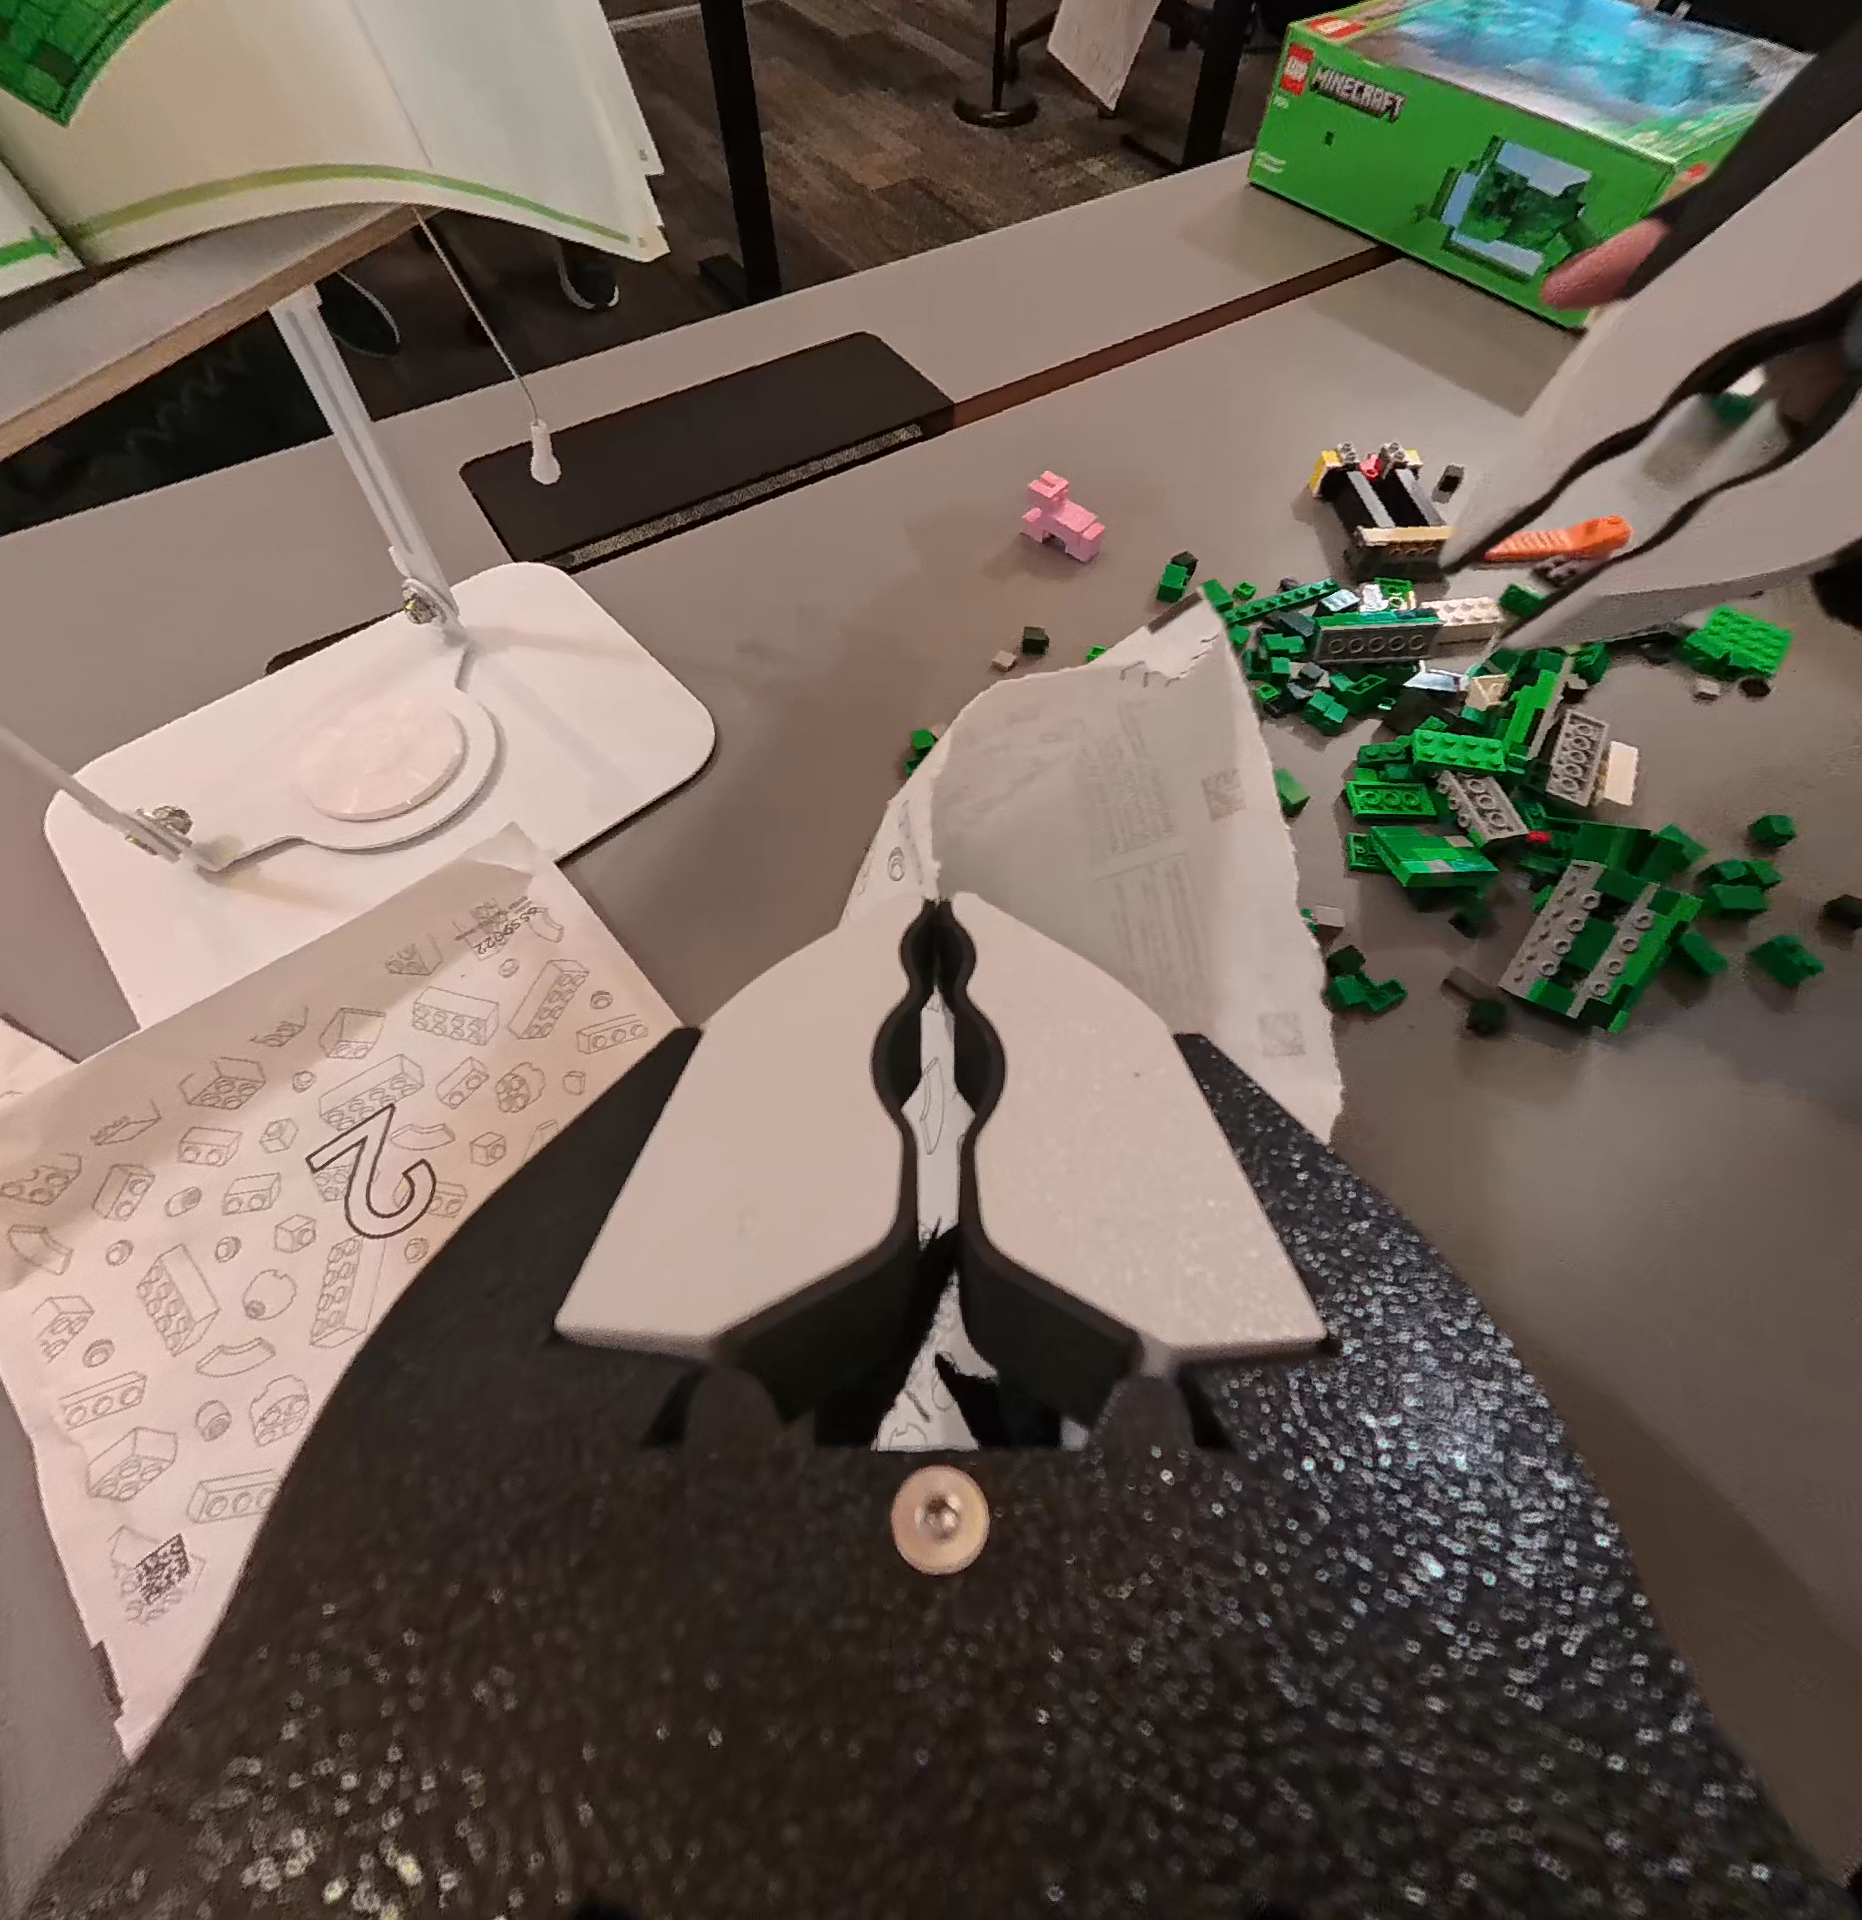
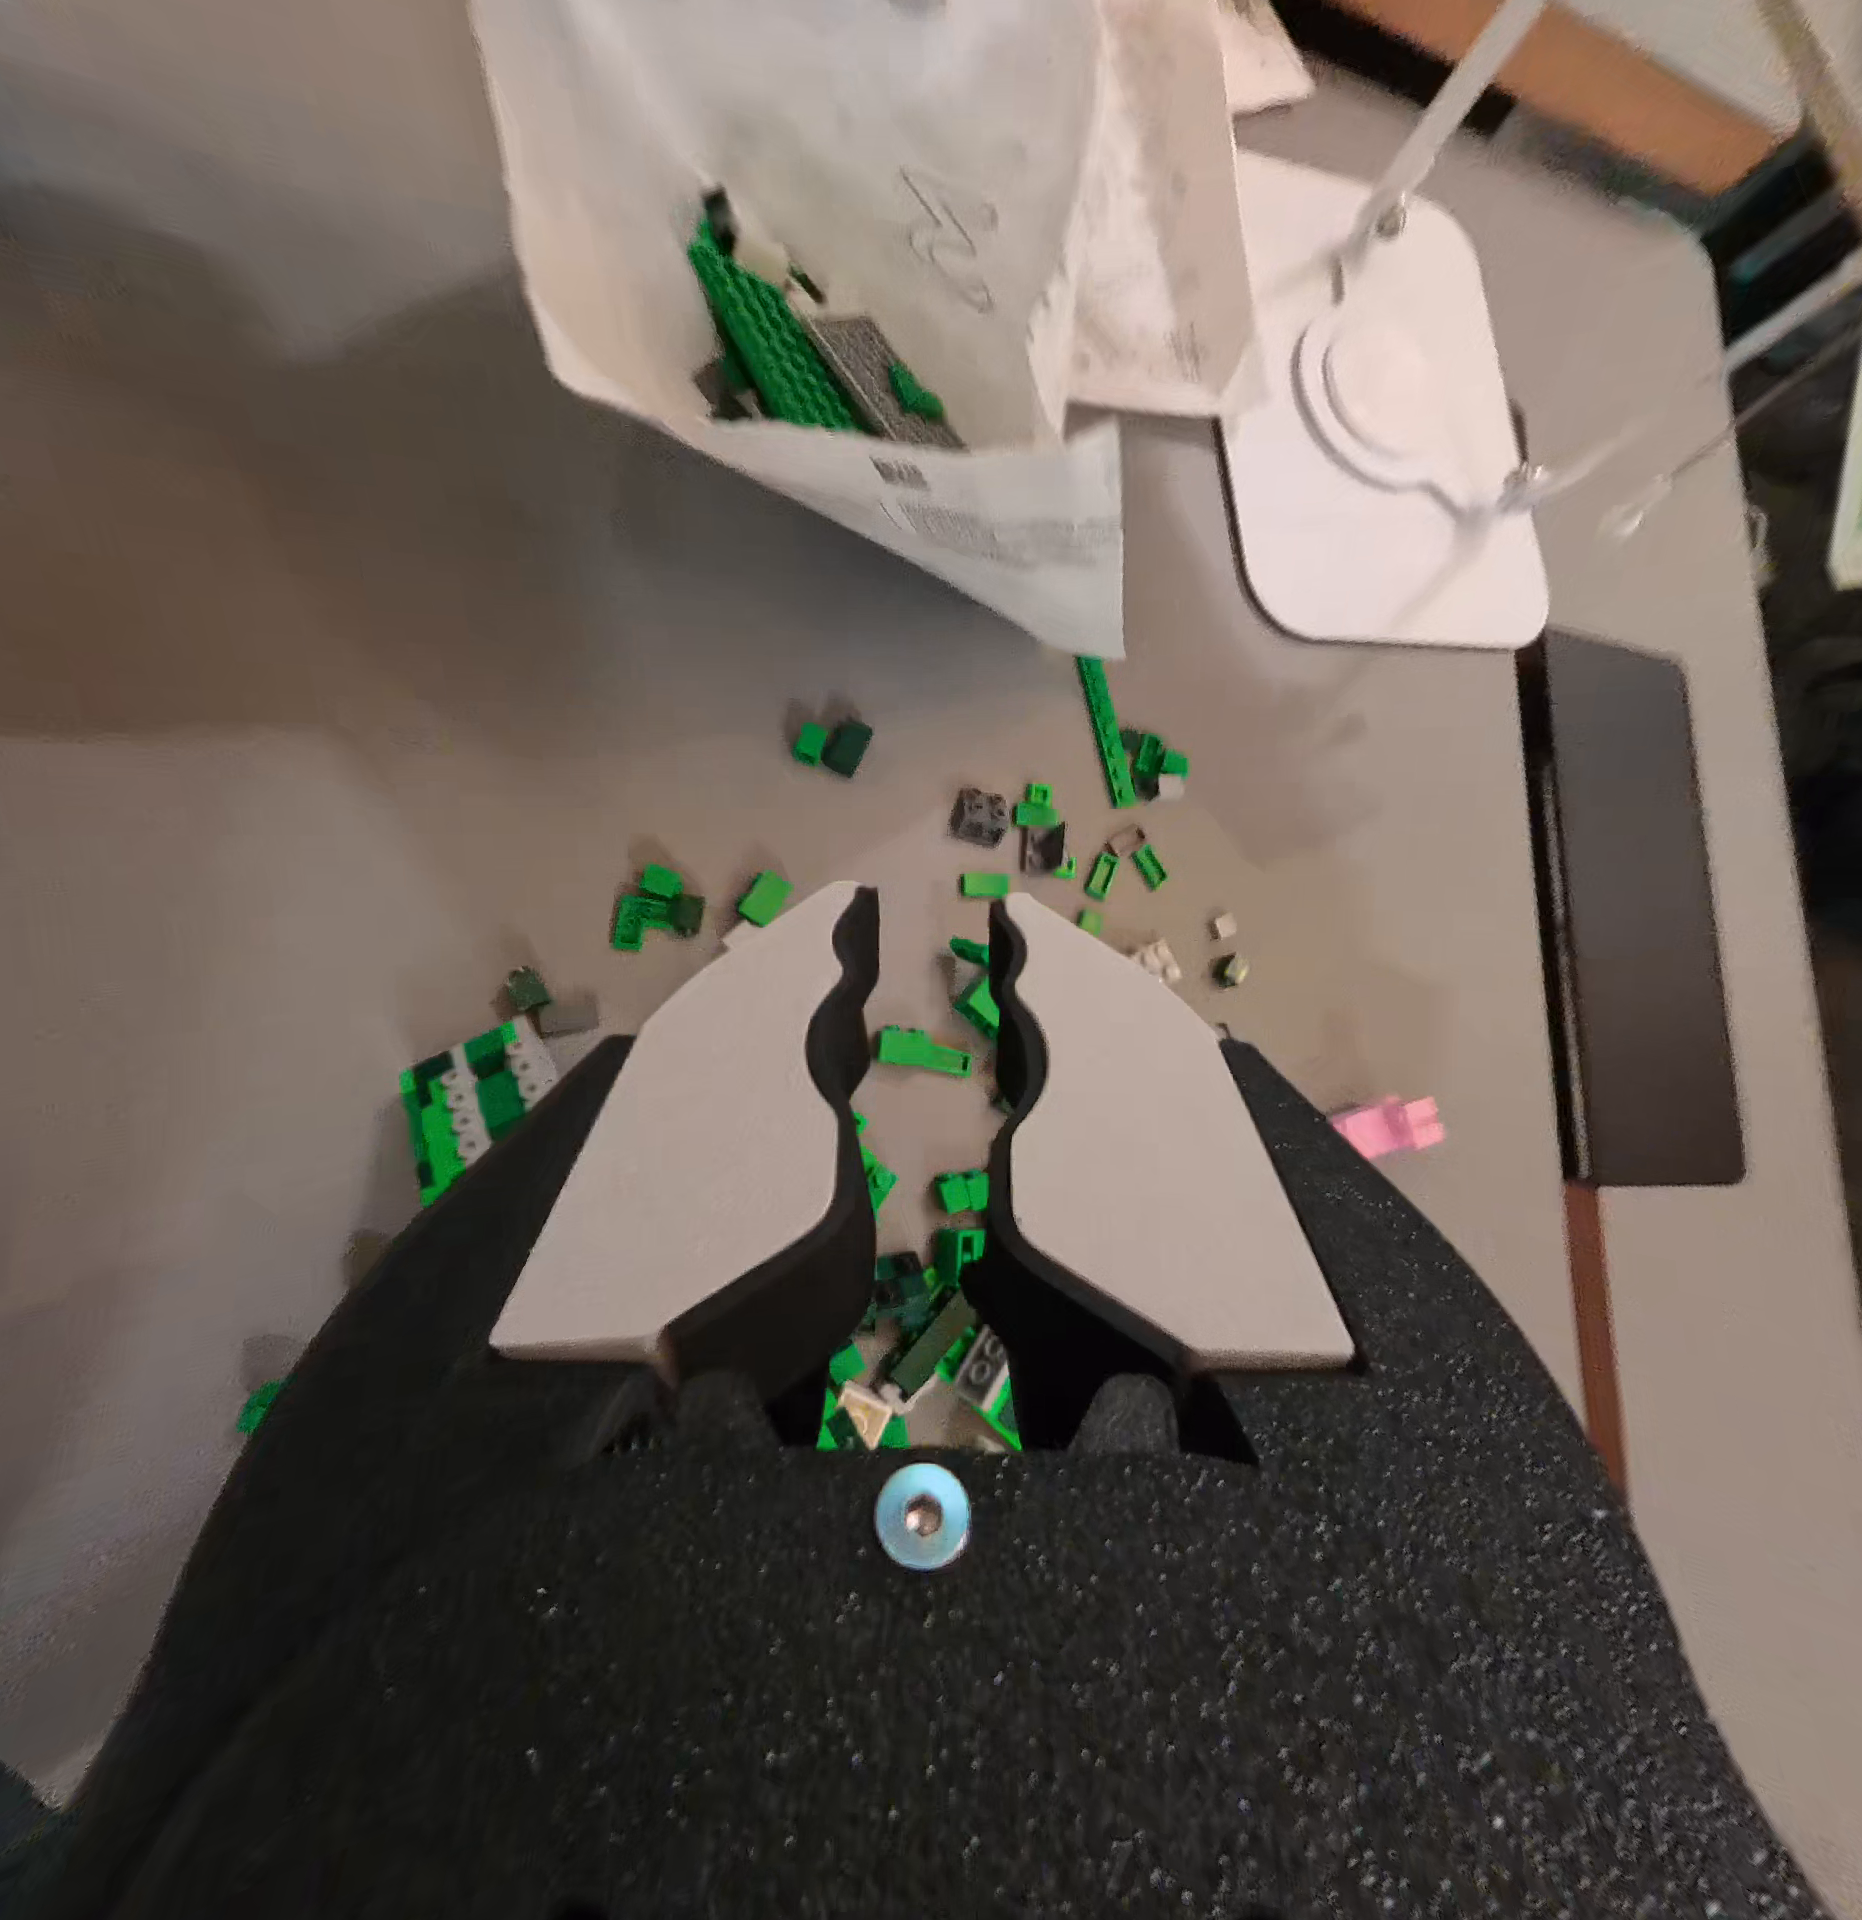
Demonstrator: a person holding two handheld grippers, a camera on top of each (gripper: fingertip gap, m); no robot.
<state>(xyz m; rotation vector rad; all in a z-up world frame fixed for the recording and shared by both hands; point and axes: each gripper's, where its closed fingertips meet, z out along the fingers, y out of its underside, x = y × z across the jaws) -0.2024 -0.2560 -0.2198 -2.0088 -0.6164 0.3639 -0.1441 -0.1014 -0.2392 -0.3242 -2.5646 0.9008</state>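
My left gripper [image 1: 937, 914] is shut on a torn white paper bag [image 1: 1145, 831] printed with brick outlines and holds it above the grey table [image 1: 802, 644]. In the right wrist view the bag [image 2: 802, 156] hangs tilted with its mouth open, and green and grey plates [image 2: 792, 332] lie inside. Loose green and grey bricks [image 1: 1529, 810] are scattered on the table beside it. My right gripper [image 2: 932, 909] is open and empty above the scattered bricks [image 2: 922, 1049]. It also shows at the right of the left wrist view [image 1: 1483, 603].
A white stand base [image 1: 387, 748] holds an open booklet [image 1: 283, 125] at the left. A pink brick pig [image 1: 1060, 517], a small black build [image 1: 1384, 499], an orange tool [image 1: 1561, 538] and a green box [image 1: 1478, 156] lie farther back. A black inset panel [image 1: 698, 447] sits in the table. The left gripper's tips are roughly 15 cm from the right gripper's. From my right tips it is roughly 20 cm to the pink brick pig [image 1: 1060, 517]; from my left, 30 cm.
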